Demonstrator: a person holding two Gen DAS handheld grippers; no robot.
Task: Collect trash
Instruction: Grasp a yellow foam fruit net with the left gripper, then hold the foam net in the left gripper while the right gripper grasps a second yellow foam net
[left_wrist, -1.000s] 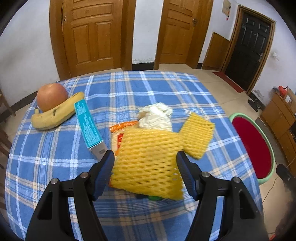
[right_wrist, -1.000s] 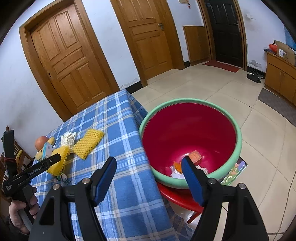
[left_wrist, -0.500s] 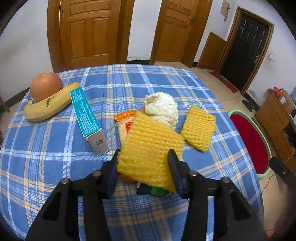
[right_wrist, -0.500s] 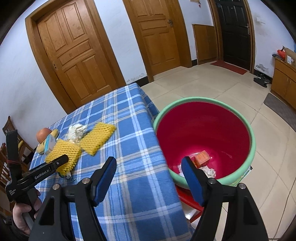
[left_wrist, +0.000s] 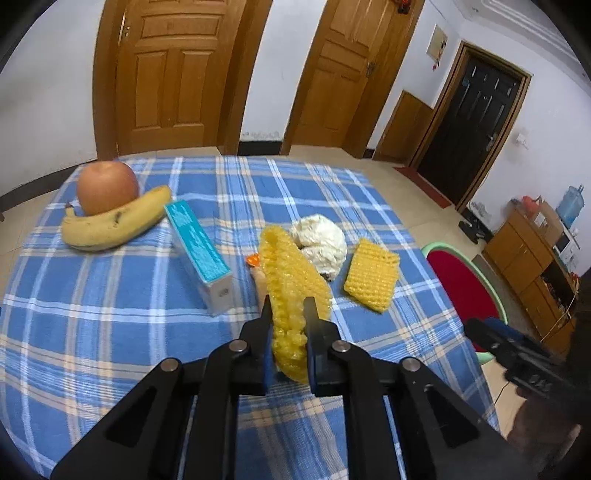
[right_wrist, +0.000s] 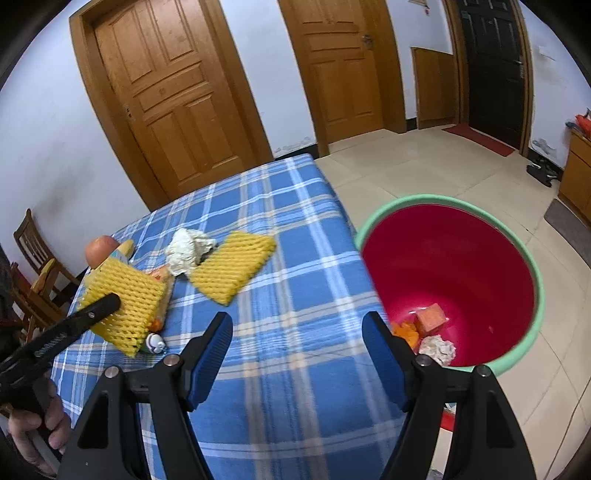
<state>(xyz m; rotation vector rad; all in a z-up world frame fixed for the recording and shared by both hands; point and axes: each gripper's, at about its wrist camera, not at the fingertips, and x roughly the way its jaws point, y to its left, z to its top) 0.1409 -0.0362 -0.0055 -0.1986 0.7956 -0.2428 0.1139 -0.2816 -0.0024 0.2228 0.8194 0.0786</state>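
My left gripper (left_wrist: 287, 308) is shut on a yellow foam fruit net (left_wrist: 291, 280), lifted on edge above the blue checked table (left_wrist: 110, 332); the net also shows in the right wrist view (right_wrist: 127, 299). A second yellow foam net (left_wrist: 372, 274) (right_wrist: 232, 266), a crumpled white paper ball (left_wrist: 321, 242) (right_wrist: 186, 249) and an orange wrapper (left_wrist: 254, 260) lie on the table. My right gripper (right_wrist: 297, 339) is open and empty over the table's right edge, beside the red bin with a green rim (right_wrist: 452, 284) (left_wrist: 465, 291), which holds some trash.
An apple (left_wrist: 107, 186), a banana (left_wrist: 114, 225) and a teal box (left_wrist: 197, 254) lie at the table's left. A small green-capped item (right_wrist: 155, 343) lies under the held net. Wooden chairs (right_wrist: 35, 266) stand at far left. Doors and a cabinet (left_wrist: 532, 254) are behind.
My left gripper has shut on the large yellow net and raised it on edge. My right gripper has swung left, toward the table, still open.
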